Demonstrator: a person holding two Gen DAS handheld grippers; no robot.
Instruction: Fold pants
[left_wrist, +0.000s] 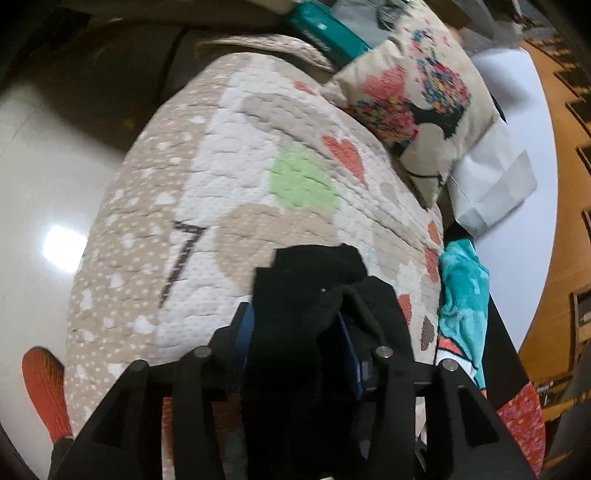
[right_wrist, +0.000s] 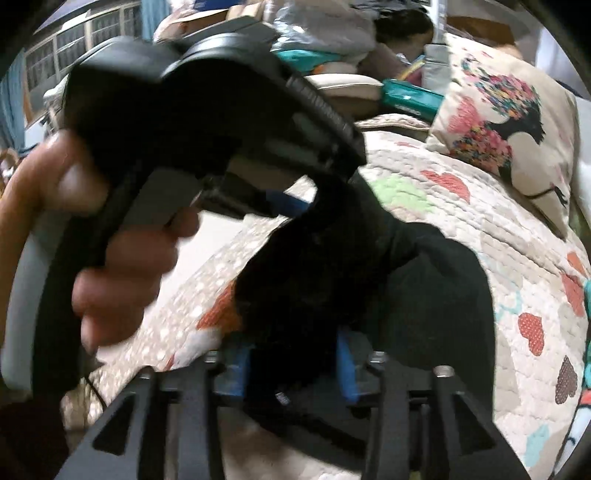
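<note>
Holding the black pants (left_wrist: 317, 295) in both grippers, you have them bunched over the heart-patterned quilt (left_wrist: 229, 147) on the bed, near its front edge. Black cloth lies between the blue pads of the left gripper (left_wrist: 295, 332), whose jaws stand partly apart; I cannot tell whether the pads still pinch it. The right gripper (right_wrist: 295, 365) looks the same: jaws partly apart, cloth draped between them, the grip unclear. If you mean to lay a fold here, I would lower both hands together so the fabric settles flat on the quilt, and let go only once it rests, keeping the two held edges level with each other.

Mind your left hand (right_wrist: 122, 258) and its tool, which crowd the right wrist view close to the cloth. A printed cushion (left_wrist: 410, 99) sits at the far right of the quilt, a teal blanket (left_wrist: 461, 291) hangs along its right edge, and a white paper bag (left_wrist: 491, 184) lies beyond the cushion; keep the fold clear of these.
</note>
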